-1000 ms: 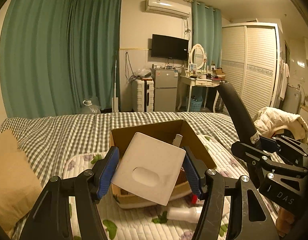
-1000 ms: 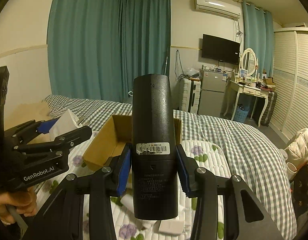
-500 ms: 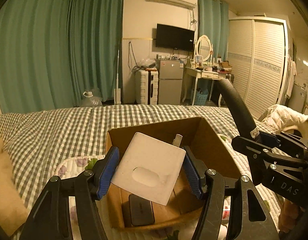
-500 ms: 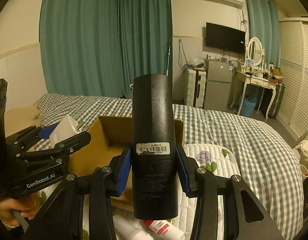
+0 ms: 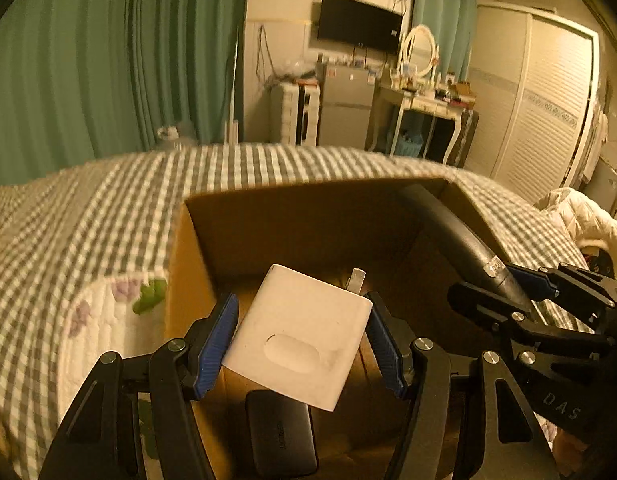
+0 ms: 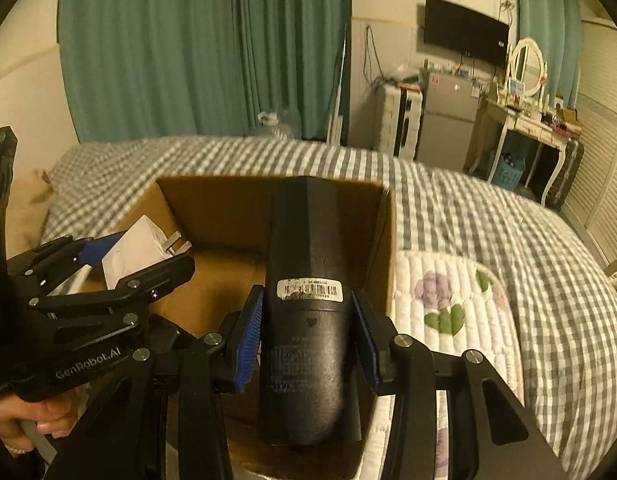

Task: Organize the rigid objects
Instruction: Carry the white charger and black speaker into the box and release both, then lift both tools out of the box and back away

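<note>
My left gripper (image 5: 302, 340) is shut on a white power adapter (image 5: 298, 336) with metal prongs, held over the open cardboard box (image 5: 180, 264). A flat black device (image 5: 280, 436) lies on the box floor below it. My right gripper (image 6: 306, 336) is shut on a tall black cylinder (image 6: 308, 300) with a barcode label, its far end inside the box (image 6: 382, 240). The cylinder (image 5: 452, 240) and right gripper (image 5: 528, 300) show at the right of the left wrist view; the left gripper (image 6: 120, 264) and adapter (image 6: 136, 248) at the left of the right wrist view.
The box stands on a bed with a grey checked cover (image 6: 468, 208) and a white floral quilt (image 6: 448, 300). A tan pillow (image 6: 24, 216) lies at the left. Green curtains, a fridge, a dressing table and a wardrobe stand beyond the bed.
Both grippers have moved forward and down over the box. The adapter and the cylinder now sit within the box opening. Both grips are unchanged.
</note>
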Demonstrator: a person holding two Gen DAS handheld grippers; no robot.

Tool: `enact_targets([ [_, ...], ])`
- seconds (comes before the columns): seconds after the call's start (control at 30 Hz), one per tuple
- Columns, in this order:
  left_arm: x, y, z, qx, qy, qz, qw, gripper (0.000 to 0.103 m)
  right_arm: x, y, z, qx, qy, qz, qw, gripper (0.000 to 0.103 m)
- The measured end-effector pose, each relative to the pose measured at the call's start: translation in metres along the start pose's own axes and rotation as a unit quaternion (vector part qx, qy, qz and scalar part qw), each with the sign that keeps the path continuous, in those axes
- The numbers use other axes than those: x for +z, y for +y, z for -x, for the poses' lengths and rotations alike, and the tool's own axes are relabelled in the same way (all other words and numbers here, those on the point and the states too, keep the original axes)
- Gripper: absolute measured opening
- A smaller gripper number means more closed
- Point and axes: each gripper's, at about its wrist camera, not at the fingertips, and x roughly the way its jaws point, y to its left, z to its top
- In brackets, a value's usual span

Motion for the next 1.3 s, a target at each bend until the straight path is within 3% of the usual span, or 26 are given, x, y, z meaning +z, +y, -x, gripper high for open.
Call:
enact_targets([
  [0.33,-0.002,0.004,-0.006,0.012,0.01,0.007,0.9999,0.065,0.008,0.007,-0.015,-0.009,0.017,0.014,1.0,0.042],
  [0.43,0.003,0.005,-0.005,0.008,0.008,0.011,0.9999,0.072,0.009,0.006,-0.012,-0.009,0.016,0.008,1.0,0.042],
  [0.57,0.006,0.004,0.005,0.018,-0.002,0.005,0.9998,0.076,0.012,0.003,0.007,-0.016,-0.01,-0.005,1.0,0.057],
  [0.8,0.015,0.012,0.042,0.023,-0.04,0.024,0.9986,0.083,0.02,-0.008,0.05,-0.029,-0.047,-0.018,0.998,0.058],
  [1.0,0.017,0.009,0.081,0.039,-0.079,0.014,0.996,0.092,0.018,-0.011,0.088,-0.046,-0.074,-0.011,0.996,0.069],
  [1.17,0.015,0.006,0.116,0.036,-0.107,0.019,0.9934,0.096,0.013,-0.006,0.121,-0.052,-0.103,-0.017,0.993,0.088],
  [1.3,0.019,-0.001,0.141,0.046,-0.13,0.02,0.9902,0.102,0.008,0.0,0.144,-0.058,-0.115,-0.013,0.992,0.095],
])
